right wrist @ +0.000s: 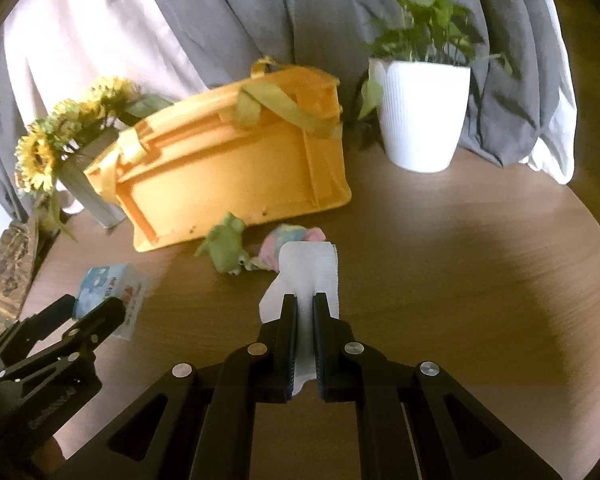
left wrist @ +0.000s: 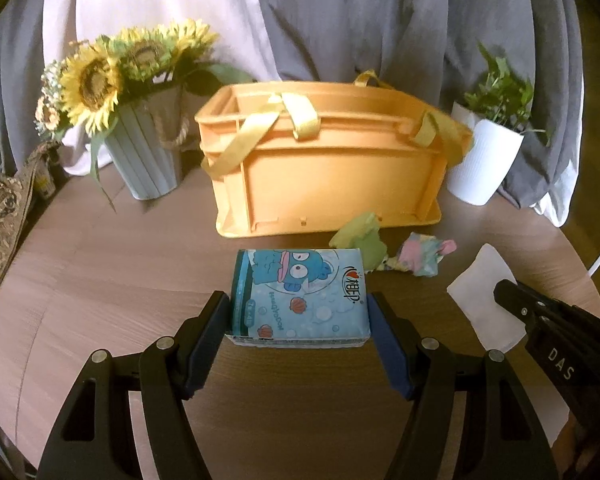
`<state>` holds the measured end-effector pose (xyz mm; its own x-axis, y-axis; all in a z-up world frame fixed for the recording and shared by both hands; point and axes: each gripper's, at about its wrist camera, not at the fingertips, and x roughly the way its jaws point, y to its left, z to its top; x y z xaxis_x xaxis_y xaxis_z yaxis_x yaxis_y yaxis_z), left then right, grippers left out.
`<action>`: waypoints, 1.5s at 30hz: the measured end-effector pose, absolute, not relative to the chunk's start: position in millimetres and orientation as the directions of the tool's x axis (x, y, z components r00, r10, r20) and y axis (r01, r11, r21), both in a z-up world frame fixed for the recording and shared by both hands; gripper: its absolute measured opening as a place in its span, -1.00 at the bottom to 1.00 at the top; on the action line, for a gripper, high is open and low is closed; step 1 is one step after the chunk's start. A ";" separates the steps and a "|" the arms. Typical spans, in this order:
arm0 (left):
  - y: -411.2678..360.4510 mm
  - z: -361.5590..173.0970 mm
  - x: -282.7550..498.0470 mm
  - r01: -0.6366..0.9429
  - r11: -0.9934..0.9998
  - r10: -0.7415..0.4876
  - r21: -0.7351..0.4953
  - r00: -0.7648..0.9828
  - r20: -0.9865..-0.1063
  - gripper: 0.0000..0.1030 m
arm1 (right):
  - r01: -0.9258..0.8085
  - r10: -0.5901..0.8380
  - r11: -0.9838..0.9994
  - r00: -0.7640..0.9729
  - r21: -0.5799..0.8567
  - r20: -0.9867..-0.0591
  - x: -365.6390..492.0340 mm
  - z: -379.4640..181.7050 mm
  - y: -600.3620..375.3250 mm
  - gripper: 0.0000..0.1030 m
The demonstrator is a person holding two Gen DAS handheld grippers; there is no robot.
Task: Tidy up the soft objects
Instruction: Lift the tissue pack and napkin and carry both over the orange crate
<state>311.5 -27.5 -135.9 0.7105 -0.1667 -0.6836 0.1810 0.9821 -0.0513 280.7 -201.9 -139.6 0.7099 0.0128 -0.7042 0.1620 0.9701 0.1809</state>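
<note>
A blue cartoon tissue pack [left wrist: 300,298] lies on the round wooden table between the fingers of my left gripper [left wrist: 300,312], which touch its two sides. My right gripper [right wrist: 305,308] is shut on a white folded cloth [right wrist: 308,272], which also shows in the left wrist view [left wrist: 485,296]. A green soft toy [left wrist: 360,240] and a pastel soft toy [left wrist: 424,256] lie in front of the orange crate [left wrist: 328,168]. The crate has yellow straps. The tissue pack [right wrist: 108,292] and left gripper [right wrist: 88,308] show in the right wrist view.
A grey pot of sunflowers [left wrist: 148,160] stands left of the crate. A white pot with a green plant [left wrist: 484,160] stands right of it. Grey and white curtains hang behind. A patterned fabric [left wrist: 0,224] lies at the table's left edge.
</note>
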 end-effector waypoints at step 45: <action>-4.4 -2.5 321.4 0.220 0.974 -0.225 -0.059 0.891 -0.395 0.34 | 0.095 0.001 0.972 0.914 0.217 -0.405 289.9 -7.1 -181.7 -0.83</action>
<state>321.4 -4.4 -2.5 0.8906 -0.2252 -0.3951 0.2201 0.9737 -0.0588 289.9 -181.7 -7.1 0.9144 0.0006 -0.4047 0.0953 0.9716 0.2167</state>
